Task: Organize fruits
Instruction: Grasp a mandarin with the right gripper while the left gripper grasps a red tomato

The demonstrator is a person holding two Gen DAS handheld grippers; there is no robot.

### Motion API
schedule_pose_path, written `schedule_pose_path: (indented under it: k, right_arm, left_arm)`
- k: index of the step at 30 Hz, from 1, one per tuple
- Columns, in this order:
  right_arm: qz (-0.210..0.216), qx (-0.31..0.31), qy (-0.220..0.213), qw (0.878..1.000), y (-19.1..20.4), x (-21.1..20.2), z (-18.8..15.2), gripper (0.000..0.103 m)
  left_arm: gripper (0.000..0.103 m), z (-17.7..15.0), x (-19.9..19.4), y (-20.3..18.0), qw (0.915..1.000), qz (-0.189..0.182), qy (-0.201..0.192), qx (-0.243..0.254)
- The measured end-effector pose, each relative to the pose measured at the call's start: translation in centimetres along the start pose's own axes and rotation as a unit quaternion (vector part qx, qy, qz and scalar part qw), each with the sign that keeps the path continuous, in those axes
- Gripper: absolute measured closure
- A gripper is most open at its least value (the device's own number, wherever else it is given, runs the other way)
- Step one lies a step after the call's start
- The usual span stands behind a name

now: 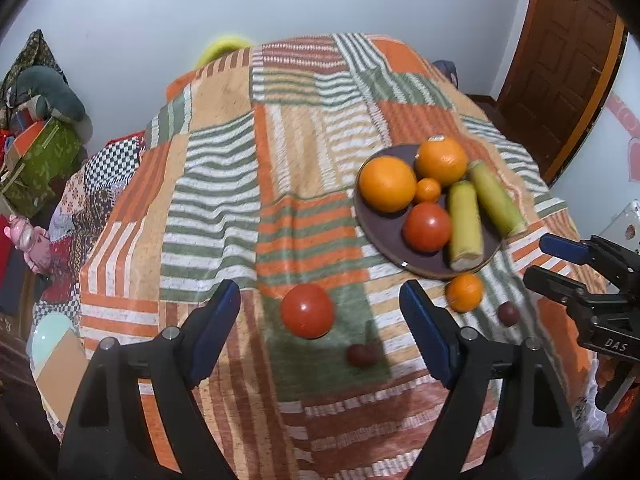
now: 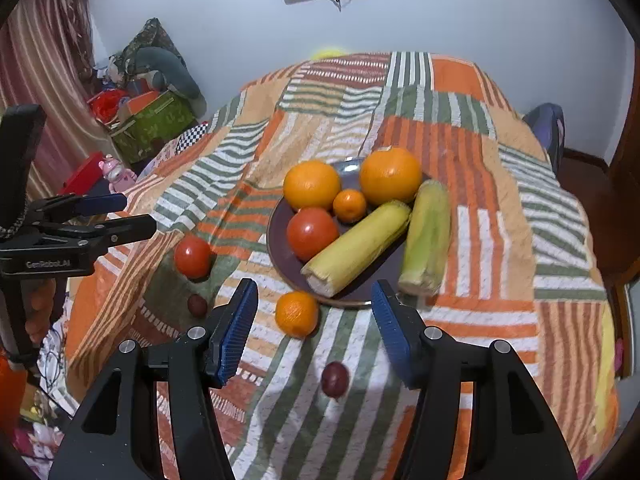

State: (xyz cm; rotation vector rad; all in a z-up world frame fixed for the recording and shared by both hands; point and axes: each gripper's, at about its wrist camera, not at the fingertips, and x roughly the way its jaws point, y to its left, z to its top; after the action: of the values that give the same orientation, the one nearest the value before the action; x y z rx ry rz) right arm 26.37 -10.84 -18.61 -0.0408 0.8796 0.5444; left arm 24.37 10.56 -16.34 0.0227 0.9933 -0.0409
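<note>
A dark plate [image 1: 380, 240] [image 2: 280, 244] on the patchwork cloth holds two big oranges [image 1: 387, 185], a small mandarin [image 1: 428, 190], a tomato [image 1: 427, 226] and two corn cobs [image 1: 464, 224]; the right-hand cob [image 2: 426, 236] rests across the rim. Loose on the cloth lie a tomato [image 1: 307, 311] [image 2: 193, 257], a mandarin [image 1: 464, 292] [image 2: 297, 314] and two small dark purple fruits [image 1: 362, 354] [image 2: 335, 378]. My left gripper [image 1: 320, 294] [image 2: 136, 213] hangs open above the loose tomato. Over the loose mandarin, my right gripper [image 2: 315, 292] [image 1: 540, 259] is open and holds nothing.
The striped orange, green and white cloth [image 1: 224, 184] drapes over the table and falls off at every side. A green box [image 2: 156, 124] and clutter sit on the floor at the left. A wooden door [image 1: 568, 60] stands at the right, a chair back [image 2: 548, 128] behind the table.
</note>
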Motion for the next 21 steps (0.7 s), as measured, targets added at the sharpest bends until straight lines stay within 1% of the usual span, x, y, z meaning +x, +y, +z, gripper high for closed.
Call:
schedule_pose_path:
  k: [4,9,13,17,21]
  right_arm:
    - [-0.003,0.004,0.013,1.0,0.5,1.2,-0.6,0.048]
    - [-0.009,0.001,0.032,0.999,1.2,2.8,-1.1,0.048]
    - [-0.008,0.004,0.046,0.999,1.3,3.8,-1.3,0.048]
    - [-0.007,0.007,0.056,0.998,1.2,4.7,-1.5,0.048]
    - [-0.004,0.005,0.062,0.998,1.4,5.3,-1.6,0.049]
  left_arm:
    - [0.021,-0.7,1.4,0.8,0.9999,-0.004,0.016,0.004]
    - [0.021,-1.3,3.4,1.5,0.9993,-0.018,0.032,0.006]
    - [0.033,-1.4,5.1,1.8,0.998,-0.036,0.051,0.006]
    - [0.041,-1.4,6.5,1.9,0.9967,-0.047,0.064,0.01]
    - [0.041,-1.4,7.5,1.8,0.9952,-0.06,0.076,0.014]
